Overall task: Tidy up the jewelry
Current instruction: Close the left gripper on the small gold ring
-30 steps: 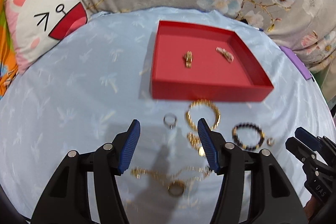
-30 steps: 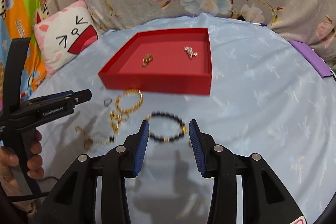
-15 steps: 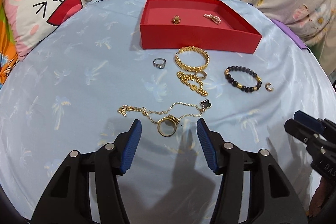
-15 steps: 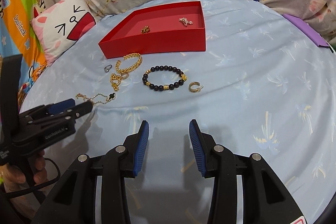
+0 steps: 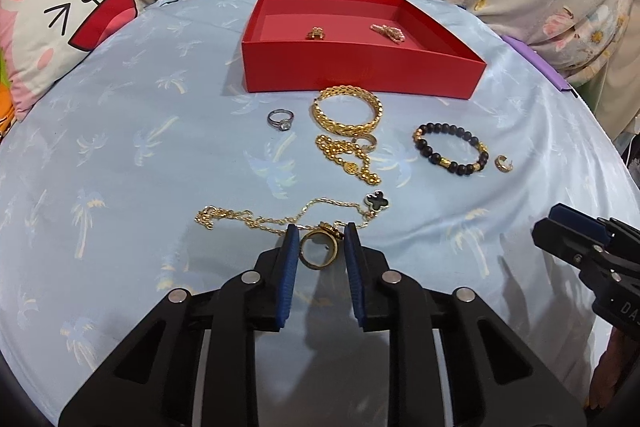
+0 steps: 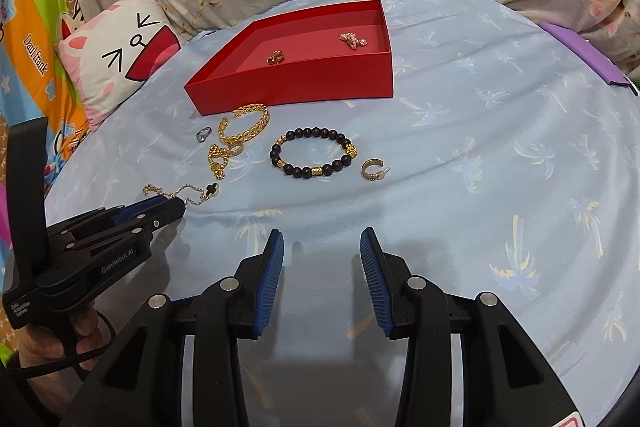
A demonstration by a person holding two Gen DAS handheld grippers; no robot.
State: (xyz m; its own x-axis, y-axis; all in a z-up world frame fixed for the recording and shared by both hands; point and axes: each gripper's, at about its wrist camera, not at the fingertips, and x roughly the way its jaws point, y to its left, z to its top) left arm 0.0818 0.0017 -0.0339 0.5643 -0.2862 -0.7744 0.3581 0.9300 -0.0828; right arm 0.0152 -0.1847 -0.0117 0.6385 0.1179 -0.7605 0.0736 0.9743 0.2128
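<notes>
the left gripper had just been closing, its jaws either side of a gold ring lying flat on the blue cloth, with a gold necklace strung left to right beyond, while the right gripper hung apart, empty, before the far red tray.

Only a few readable bits: the left gripper has "GenRobot.AI" printed in white along its black side. The orange cartoon fabric at the left edge reads "Daul frank". The right gripper shows just "DA".
</notes>
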